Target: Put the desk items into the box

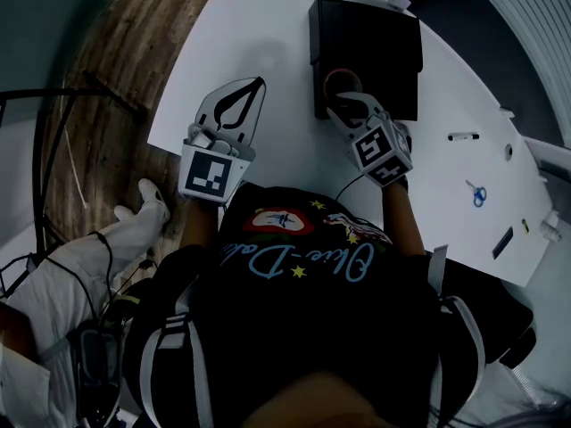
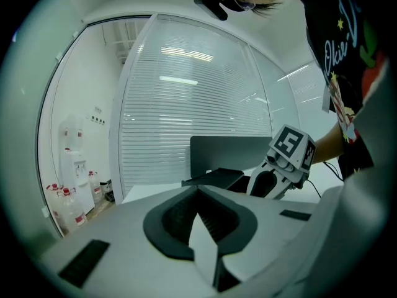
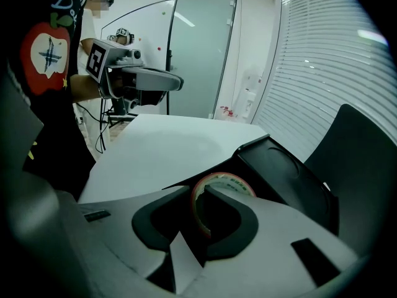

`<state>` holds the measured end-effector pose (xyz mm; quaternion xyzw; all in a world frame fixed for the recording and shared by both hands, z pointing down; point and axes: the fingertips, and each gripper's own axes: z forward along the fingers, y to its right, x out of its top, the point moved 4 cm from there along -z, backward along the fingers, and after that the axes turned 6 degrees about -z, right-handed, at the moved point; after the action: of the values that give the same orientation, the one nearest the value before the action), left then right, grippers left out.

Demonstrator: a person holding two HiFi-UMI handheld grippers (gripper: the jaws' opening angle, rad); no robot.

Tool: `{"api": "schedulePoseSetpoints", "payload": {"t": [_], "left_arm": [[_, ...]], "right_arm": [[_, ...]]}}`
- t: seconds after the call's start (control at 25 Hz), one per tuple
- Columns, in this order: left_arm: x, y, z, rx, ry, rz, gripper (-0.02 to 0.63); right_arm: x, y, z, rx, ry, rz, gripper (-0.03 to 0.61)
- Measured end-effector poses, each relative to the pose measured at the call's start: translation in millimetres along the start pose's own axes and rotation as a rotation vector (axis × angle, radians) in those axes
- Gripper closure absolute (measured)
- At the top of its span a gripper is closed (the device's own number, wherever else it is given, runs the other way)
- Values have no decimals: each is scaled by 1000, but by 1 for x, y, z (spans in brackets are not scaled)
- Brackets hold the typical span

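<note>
My right gripper (image 3: pixel 200 198) pinches the band of the tape roll (image 3: pixel 226 180) just over the near rim of the black box (image 1: pixel 366 34), roll on edge. My left gripper (image 1: pixel 257 83) is pressed together, empty, above bare white table (image 1: pixel 268 25), well clear of the box. Scissors (image 1: pixel 477 194) lie far right near the table's edge

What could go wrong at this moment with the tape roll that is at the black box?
1. The tape roll is between the jaws of the right gripper, close to the near rim of the black box. If it is released here, it may strike the rim and roll out onto the white table.
2. The jaws appear to hold only one wall of the ring, so the roll might tilt or slip early.
</note>
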<state>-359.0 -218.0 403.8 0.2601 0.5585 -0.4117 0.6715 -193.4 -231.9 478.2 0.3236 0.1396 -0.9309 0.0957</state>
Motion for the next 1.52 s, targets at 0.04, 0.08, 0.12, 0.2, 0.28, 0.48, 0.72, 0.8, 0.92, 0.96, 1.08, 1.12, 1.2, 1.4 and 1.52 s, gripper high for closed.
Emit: {"api": "schedulePoseSetpoints", "payload": {"t": [0.04, 0.08, 0.12, 0.2, 0.28, 0.48, 0.72, 0.8, 0.92, 0.96, 1.08, 1.12, 1.2, 1.4, 1.52], "left_arm": [[0, 0, 0, -1, 0, 0, 617], [1, -1, 0, -1, 0, 0, 618], [1, -1, 0, -2, -2, 0, 618], [0, 0, 1, -5, -5, 7, 618], [1, 2, 2, -11, -5, 15, 617], [8, 14, 4, -51, 5, 31, 617], [11, 25, 8, -113, 27, 3, 617], [11, 27, 9, -123, 28, 3, 617], [12, 33, 9, -139, 22, 9, 617], [12, 35, 10, -143, 20, 11, 618], [15, 40, 12, -153, 19, 21, 617], [16, 43, 13, -160, 19, 26, 617], [18, 48, 13, -179, 16, 36, 617], [20, 65, 20, -222, 4, 56, 618], [23, 82, 29, -264, -1, 69, 618]], "right_arm": [[-1, 1, -1, -5, -6, -1, 502], [-1, 2, -2, -10, -14, -1, 501], [-1, 2, -4, -16, -16, 1, 500], [1, 4, -7, -37, 3, 8, 500], [3, 8, -13, -83, 37, 13, 502], [10, 14, -31, -191, 97, 47, 514], [18, 26, -53, -328, 184, 95, 575], [19, 28, -60, -358, 214, 120, 575], [18, 29, -77, -428, 277, 171, 575], [17, 30, -84, -455, 300, 192, 575], [13, 35, -101, -517, 371, 271, 575], [11, 36, -107, -533, 390, 297, 575], [7, 34, -116, -558, 413, 332, 575], [-9, 23, -135, -603, 412, 373, 575], [-23, 16, -151, -639, 410, 409, 575]]}}
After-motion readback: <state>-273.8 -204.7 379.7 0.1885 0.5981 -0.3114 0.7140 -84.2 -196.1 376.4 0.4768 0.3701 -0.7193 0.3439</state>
